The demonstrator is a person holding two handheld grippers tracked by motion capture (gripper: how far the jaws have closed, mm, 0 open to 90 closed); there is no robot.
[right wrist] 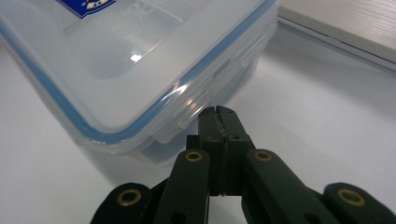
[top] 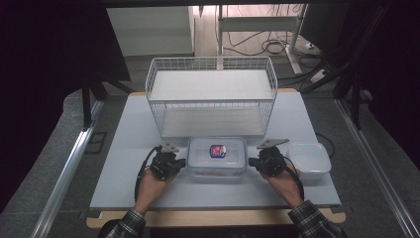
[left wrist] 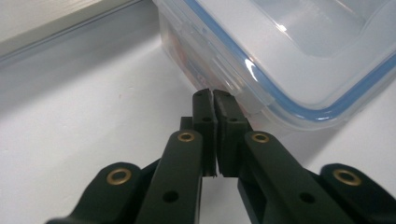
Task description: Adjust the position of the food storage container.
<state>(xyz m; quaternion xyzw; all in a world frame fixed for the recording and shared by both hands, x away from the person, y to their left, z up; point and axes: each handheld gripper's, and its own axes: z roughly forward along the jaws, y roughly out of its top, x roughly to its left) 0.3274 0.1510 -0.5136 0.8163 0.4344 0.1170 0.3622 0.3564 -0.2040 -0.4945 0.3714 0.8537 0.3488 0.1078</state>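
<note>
White table (top: pixel 129 148) is sitting on a grey floor, dark curtains around, cables behind. Lidded box (top: pixel 217 156) is lying near the front edge, before a wire basket (top: pixel 210 96). Left gripper (top: pixel 181 162) and right gripper (top: pixel 253 162) are flanking it at the side latches, jaws pressed together, pinching nothing. Small tub (top: pixel 309 161) is sitting right.

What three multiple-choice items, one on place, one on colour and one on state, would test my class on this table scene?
1. Where does the lidded container sit?
A. inside the wire basket
B. between the two grippers
C. on the floor

2. What colour is the seal around its lid?
A. blue
B. red
C. yellow

3. How do the jaws of the left gripper stand?
A. wide open
B. closed around a cup
C. shut, tips at the container's side latch

Answers: B, the left gripper and the right gripper flank it in front of the wire basket; A, a blue line rims the lid; C, the jaws meet by the latch.
</note>
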